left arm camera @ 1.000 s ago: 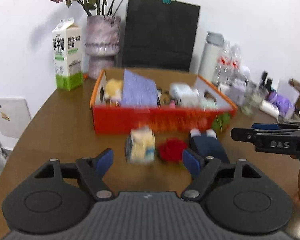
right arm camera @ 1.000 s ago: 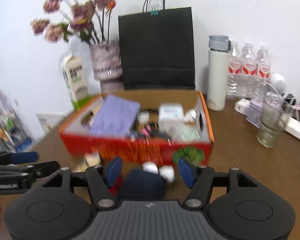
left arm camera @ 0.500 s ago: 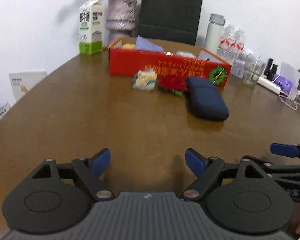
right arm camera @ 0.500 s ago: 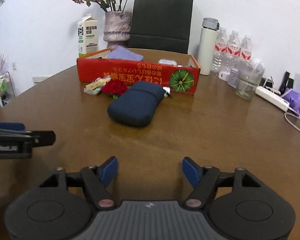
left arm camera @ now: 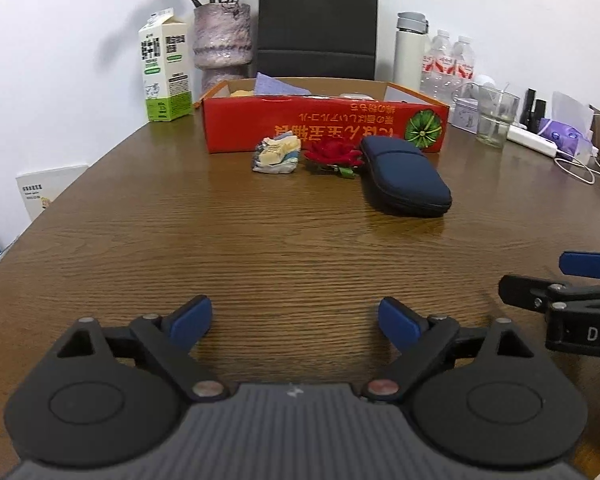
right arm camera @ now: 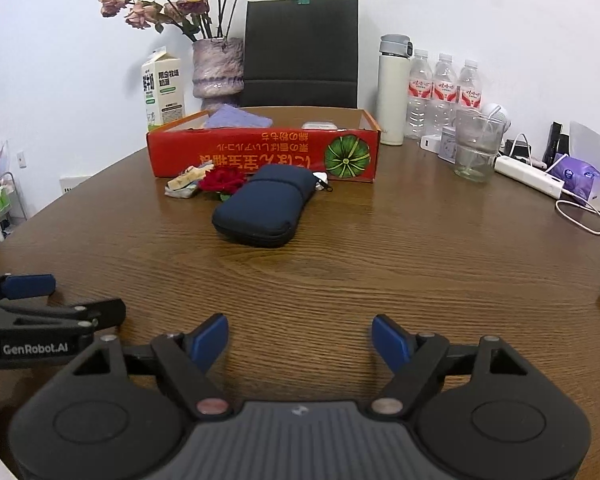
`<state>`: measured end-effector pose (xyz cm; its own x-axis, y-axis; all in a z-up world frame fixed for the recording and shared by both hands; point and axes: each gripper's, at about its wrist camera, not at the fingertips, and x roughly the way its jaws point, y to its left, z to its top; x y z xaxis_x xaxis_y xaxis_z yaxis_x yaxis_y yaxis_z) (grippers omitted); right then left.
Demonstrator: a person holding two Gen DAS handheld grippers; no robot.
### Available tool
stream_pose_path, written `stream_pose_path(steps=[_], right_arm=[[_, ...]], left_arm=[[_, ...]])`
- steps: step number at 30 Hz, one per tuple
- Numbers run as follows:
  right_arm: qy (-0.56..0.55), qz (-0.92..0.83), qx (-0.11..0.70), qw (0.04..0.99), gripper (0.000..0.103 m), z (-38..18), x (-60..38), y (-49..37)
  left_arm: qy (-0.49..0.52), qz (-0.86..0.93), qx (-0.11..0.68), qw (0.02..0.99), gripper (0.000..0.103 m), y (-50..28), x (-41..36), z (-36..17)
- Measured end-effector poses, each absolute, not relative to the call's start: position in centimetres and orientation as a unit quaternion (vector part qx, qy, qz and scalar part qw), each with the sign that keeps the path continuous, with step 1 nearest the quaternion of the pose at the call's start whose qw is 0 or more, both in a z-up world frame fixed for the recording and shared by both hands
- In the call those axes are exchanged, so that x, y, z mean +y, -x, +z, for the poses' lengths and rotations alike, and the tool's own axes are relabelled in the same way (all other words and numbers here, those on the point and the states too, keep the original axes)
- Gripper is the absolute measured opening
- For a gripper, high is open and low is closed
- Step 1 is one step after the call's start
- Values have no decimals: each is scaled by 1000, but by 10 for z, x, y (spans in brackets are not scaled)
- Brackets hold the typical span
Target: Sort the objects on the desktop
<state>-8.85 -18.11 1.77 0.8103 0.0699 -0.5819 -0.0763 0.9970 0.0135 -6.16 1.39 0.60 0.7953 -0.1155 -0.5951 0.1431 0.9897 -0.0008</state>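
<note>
A red cardboard box (left arm camera: 324,128) (right arm camera: 260,154) holding several small items stands at the table's far middle. In front of it lie a crumpled yellow-and-white packet (left arm camera: 277,156) (right arm camera: 185,182), a red rose (left arm camera: 332,155) (right arm camera: 224,180) and a dark blue zip pouch (left arm camera: 404,176) (right arm camera: 266,205). My left gripper (left arm camera: 294,316) is open and empty, low over the near table. My right gripper (right arm camera: 300,338) is open and empty beside it. Both are well short of the objects.
Behind the box stand a milk carton (left arm camera: 165,66), a vase of dried flowers (left arm camera: 222,40), a black paper bag (left arm camera: 318,24), a white flask (right arm camera: 394,90) and water bottles (right arm camera: 444,88). At right are a glass (right arm camera: 476,146), a power strip (right arm camera: 530,178) and cables.
Both grippers have pulled back from just in front of the box to the near side of the table. The pouch, rose and packet stay where they lay.
</note>
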Motion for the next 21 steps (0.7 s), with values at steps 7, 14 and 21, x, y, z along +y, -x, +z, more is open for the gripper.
stream_pose_path(steps=[7, 14, 21], right_arm=[[1, 34, 313, 949, 78, 16, -183, 82], [-17, 39, 320, 947, 77, 19, -189, 78], [-15, 43, 301, 952, 76, 30, -190, 58]], left_arm=[[-28, -83, 318, 944, 97, 59, 12, 6], [10, -110, 297, 948, 81, 41, 29, 33], [21, -129, 293, 947, 35, -73, 40, 58]])
